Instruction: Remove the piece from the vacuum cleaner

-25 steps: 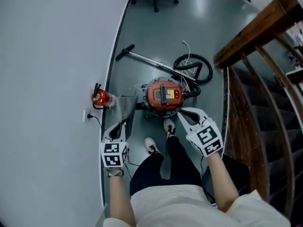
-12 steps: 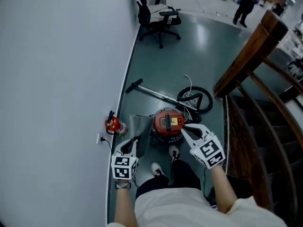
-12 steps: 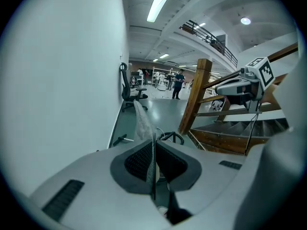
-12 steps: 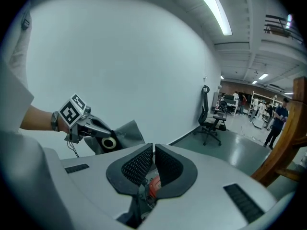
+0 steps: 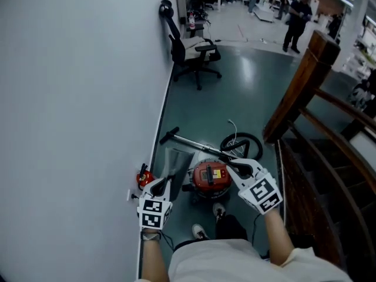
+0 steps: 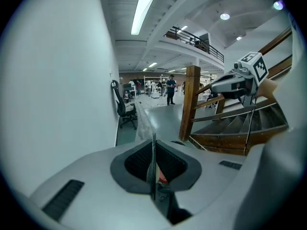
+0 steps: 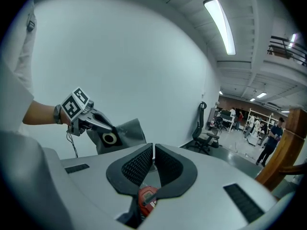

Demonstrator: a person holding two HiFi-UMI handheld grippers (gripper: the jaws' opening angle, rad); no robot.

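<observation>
The red vacuum cleaner (image 5: pixel 210 178) stands on the floor below me, its red top also showing under the jaws in the right gripper view (image 7: pixel 146 195). My left gripper (image 5: pixel 167 184) is shut on the edge of a grey dust bag (image 5: pixel 178 160), held up clear of the vacuum. In the right gripper view the bag (image 7: pixel 122 134) hangs flat with a round hole in it. In the left gripper view its thin edge (image 6: pixel 153 152) stands between the pads. My right gripper (image 5: pixel 230 164) hovers over the vacuum's right side, shut, with nothing between its pads (image 7: pixel 139 164).
A white wall (image 5: pixel 76 98) runs along the left, with a red fire extinguisher (image 5: pixel 144 177) at its foot. The vacuum's wand (image 5: pixel 191 141) and coiled hose (image 5: pixel 242 145) lie behind it. A wooden stair rail (image 5: pixel 299 93) rises at right. An office chair (image 5: pixel 194 49) and people (image 5: pixel 296 13) are farther back.
Both grippers have risen, the left one carrying the grey bag up with it. The vacuum now looks smaller and farther below, and more of the room shows.
</observation>
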